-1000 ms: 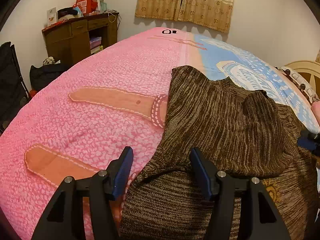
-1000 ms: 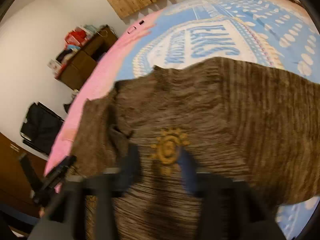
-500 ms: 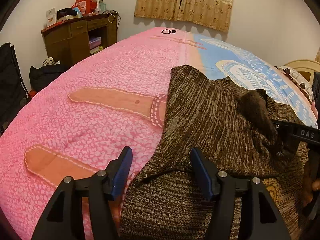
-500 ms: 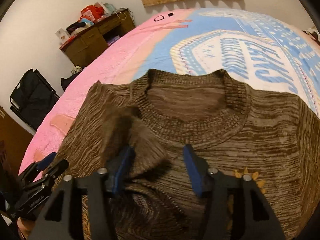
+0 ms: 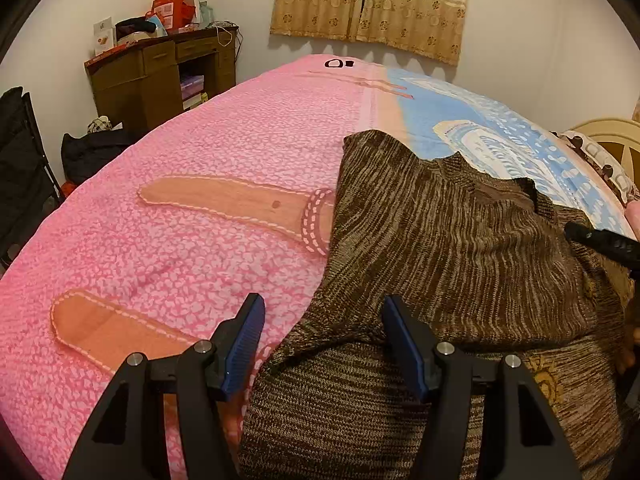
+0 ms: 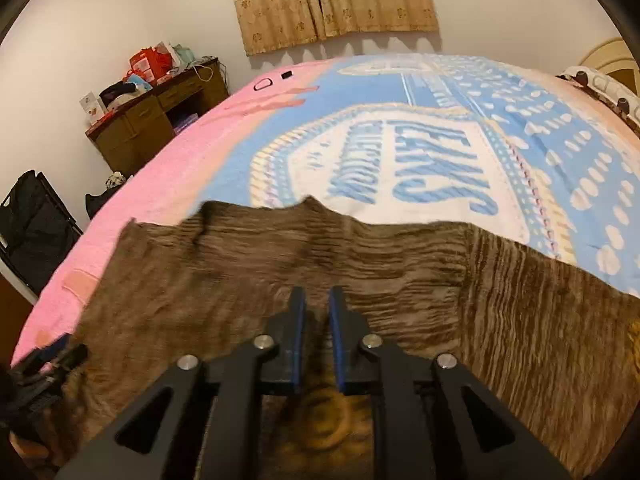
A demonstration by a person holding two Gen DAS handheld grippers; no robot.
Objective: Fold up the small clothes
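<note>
- left wrist view: brown knit sweater (image 5: 448, 248) lies on the bed (image 5: 200, 216), sleeve folded across its body.
- left gripper (image 5: 324, 344) fingers gape over the near-left edge, gripping nothing, likely awaiting the next fold.
- right gripper (image 6: 317, 320) fingers have just been closing, narrowly apart; whether they pinch knit, i cannot tell.

One brown knitted sweater (image 5: 460, 240) lies on one bed (image 5: 200, 208), which carries one blanket, pink on one side and blue on the other. Two tools are in view, the left tool (image 5: 324, 340) and the right tool (image 6: 317, 320), each with two fingers faced with blue pads. Against the wall stands one wooden desk (image 5: 160, 76), one pair of patterned curtains (image 5: 372, 4) hangs above the bed, and one black bag (image 5: 92, 152) sits on the floor beside the desk.
</note>
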